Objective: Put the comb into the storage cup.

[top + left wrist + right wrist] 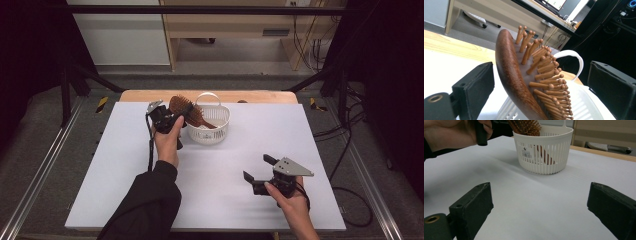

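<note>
Right gripper (257, 174) spread, hairbrush (186, 110) slanting, handle down in basket (220, 131)

Reddish-brown wooden brush (186, 111) with tan pins; white slatted basket (212, 125) bearing a small barcode label; white surface (215, 165) with a tan wooden far edge; black fingers (471, 205).

Wooden hairbrush (186, 111) tilted in white basket (216, 131).

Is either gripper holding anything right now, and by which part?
Nothing held. Left gripper open around the hairbrush head, untouched; right gripper open, empty.
</note>
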